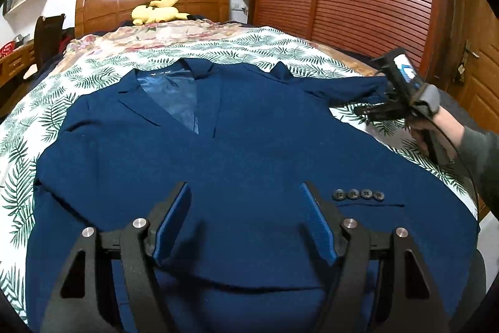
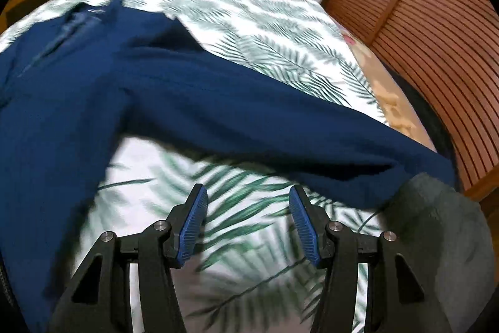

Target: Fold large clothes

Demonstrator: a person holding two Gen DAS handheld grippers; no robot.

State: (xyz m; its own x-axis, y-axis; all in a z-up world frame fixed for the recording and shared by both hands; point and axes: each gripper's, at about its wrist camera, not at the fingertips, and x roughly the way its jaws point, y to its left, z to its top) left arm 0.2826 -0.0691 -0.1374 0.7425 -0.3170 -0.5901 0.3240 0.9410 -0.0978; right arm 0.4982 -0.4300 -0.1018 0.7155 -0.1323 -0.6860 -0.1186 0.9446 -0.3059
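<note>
Left gripper [image 1: 246,192]: black angular linkage arms, round silver pivot screws, blue ribbed finger pads [image 1: 174,220]. Right gripper [image 2: 248,202]: identical black frame, silver screws, blue ribbed pads. Its body carries a blue-white marking and black cable. Hand [image 1: 436,127]: bare skin, grey-green sleeve.

Both grippers wide open, nothing gripped

Black left gripper with blue ribbed pads [image 1: 244,192] sits bottom centre; black right gripper [image 2: 248,195] likewise, jaws spread.
</note>
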